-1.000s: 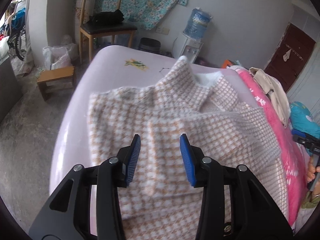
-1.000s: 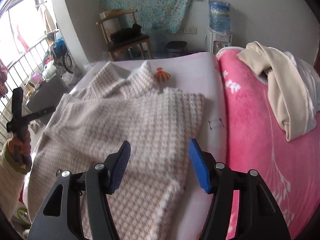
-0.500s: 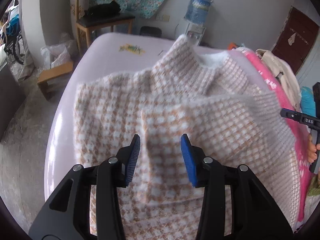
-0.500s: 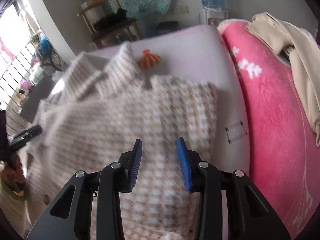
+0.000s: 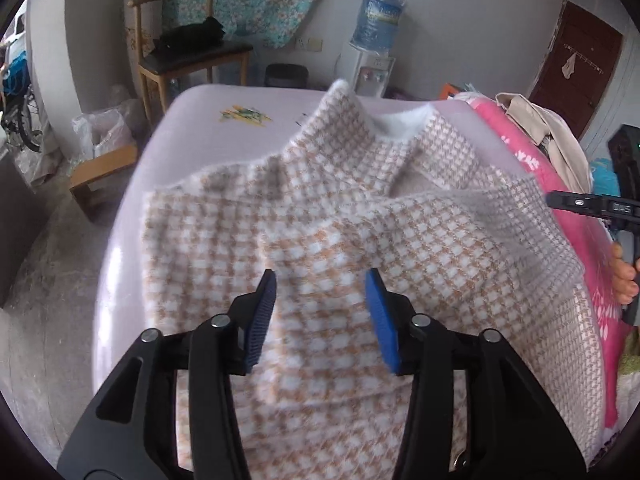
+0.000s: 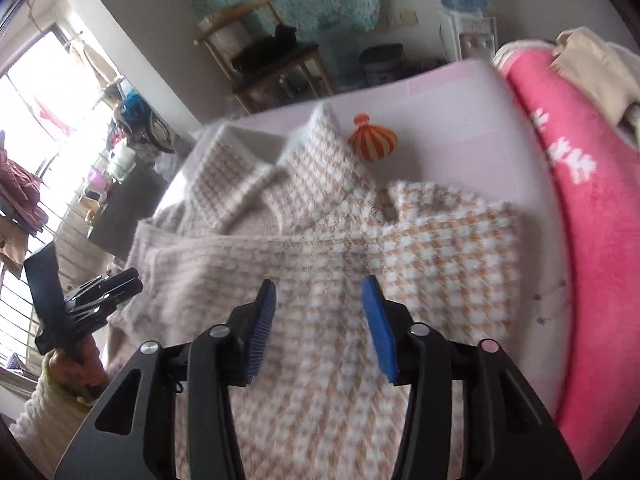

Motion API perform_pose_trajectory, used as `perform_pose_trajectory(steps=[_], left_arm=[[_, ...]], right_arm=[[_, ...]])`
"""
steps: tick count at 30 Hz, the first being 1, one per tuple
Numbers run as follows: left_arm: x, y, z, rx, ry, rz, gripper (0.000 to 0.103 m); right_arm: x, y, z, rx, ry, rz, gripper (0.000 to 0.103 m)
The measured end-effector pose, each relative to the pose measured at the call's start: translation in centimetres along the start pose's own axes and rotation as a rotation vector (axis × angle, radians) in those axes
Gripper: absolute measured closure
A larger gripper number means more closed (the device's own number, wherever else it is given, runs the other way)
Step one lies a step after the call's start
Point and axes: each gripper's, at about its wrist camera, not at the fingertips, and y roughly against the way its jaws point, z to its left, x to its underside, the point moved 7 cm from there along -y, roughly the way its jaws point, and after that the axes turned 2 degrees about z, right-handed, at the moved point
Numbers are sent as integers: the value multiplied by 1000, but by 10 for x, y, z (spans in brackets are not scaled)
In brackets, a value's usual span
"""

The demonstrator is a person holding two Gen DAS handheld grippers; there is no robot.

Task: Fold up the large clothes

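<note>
A large beige-and-white houndstooth garment [image 5: 360, 240] lies spread over the pale lilac bed [image 5: 224, 104], its collar pointing toward the bed's far edge and its sides folded in over the middle. In the right wrist view the collar tip lies just beside an orange-and-white striped balloon print [image 6: 372, 142] on the sheet, and the garment's right edge runs near a pink blanket [image 6: 592, 216] that covers the bed's right side. The left tool [image 5: 322, 320] hangs above the fabric near the bed's near edge; its jaws have just been opening and now stand partly apart, the blue pads clear of the cloth with nothing pinched between them. The right tool [image 6: 320, 322] hangs likewise over the garment's right half; its jaws have also just been opening and stand about as far apart, gripping nothing. A cream garment [image 5: 540, 136] lies on the pink blanket toward the far right corner.
</note>
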Motion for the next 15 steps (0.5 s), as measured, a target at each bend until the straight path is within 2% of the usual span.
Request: perform_pose_trajectory(steps=[2,4,7,12,15], left_arm=[[3,9,8,4,16,-5,54],[8,17,15,2,40,7,47],[22,36,17,7,56,21,39],[64,83,15,-6,66,11,21],[98,112,17,-17,89,8,19]], right_arm=[[14,21,2,4,-1,-6,44],[33,37,5,6,1,1,37],[66,55,13,23,7,13,33],[132,92,30,72,31,-6,24],[182,107,39,153,55,1,24]])
